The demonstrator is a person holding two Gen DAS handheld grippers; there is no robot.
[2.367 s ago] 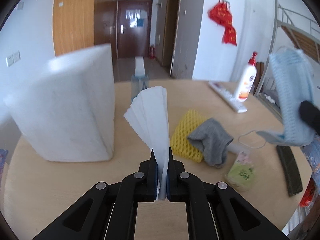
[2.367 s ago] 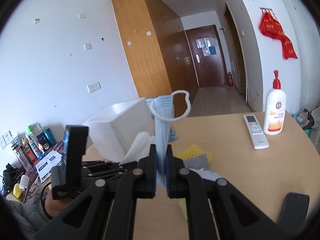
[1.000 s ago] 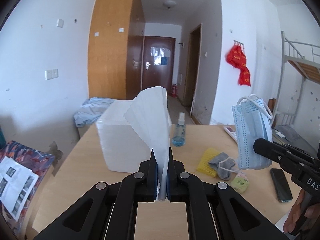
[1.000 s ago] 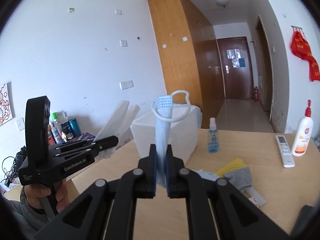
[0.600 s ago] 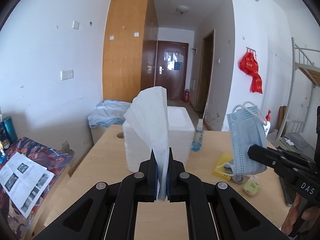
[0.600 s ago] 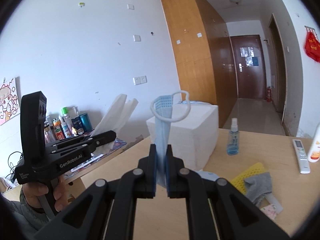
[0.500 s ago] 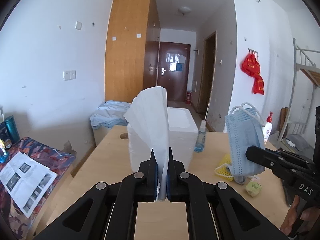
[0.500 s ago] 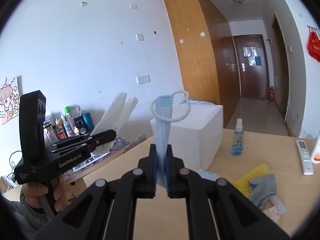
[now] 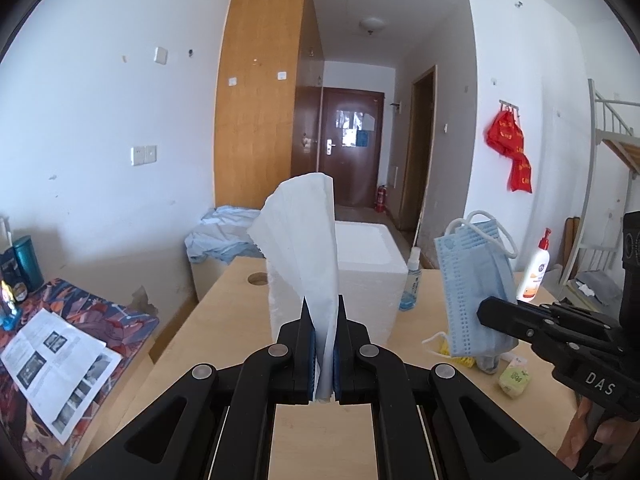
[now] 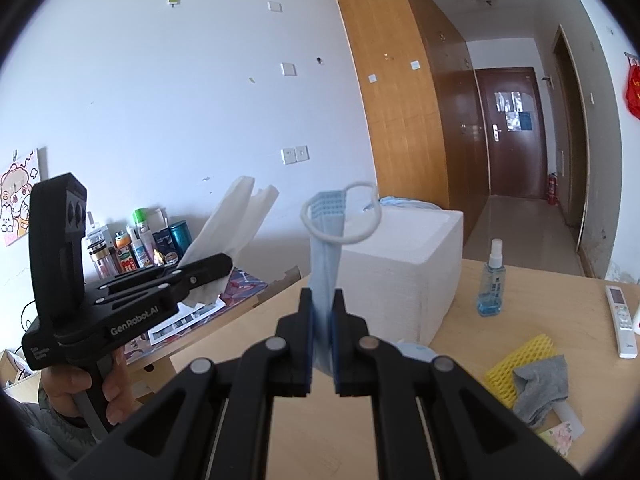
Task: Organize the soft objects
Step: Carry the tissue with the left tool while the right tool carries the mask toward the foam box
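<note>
A folded white tissue (image 9: 303, 248) is standing up from between the pads of the left tool (image 9: 323, 312), which is clenching it, while a blue face mask (image 9: 473, 285) is hanging pinched in the right tool (image 9: 485, 314), both held in the air above the near end of the wooden tabletop (image 9: 320, 432). The left wrist view is showing the mask broadside with its white ear loops, plus a pump bottle (image 9: 534, 270) and a small green packet (image 9: 515, 377) that the other view is not giving clearly; the right wrist view is showing the mask edge-on between the right tool's pads (image 10: 321, 300), the left tool (image 10: 218, 265) from the side with a hand (image 10: 90, 386) gripping its handle, and a yellow foam net (image 10: 520, 356), a grey sock (image 10: 542, 382) and a white remote control (image 10: 620, 320) lying on the tabletop. A white foam box (image 10: 404, 276) is sitting on the tabletop behind both tools, with a blue spray bottle (image 10: 491, 280) beside it. Compared with a second ago, both grips are staying unchanged, while the foam box and spray bottle are sitting further off and more to the right in both views, and more of the near tabletop is showing.
</note>
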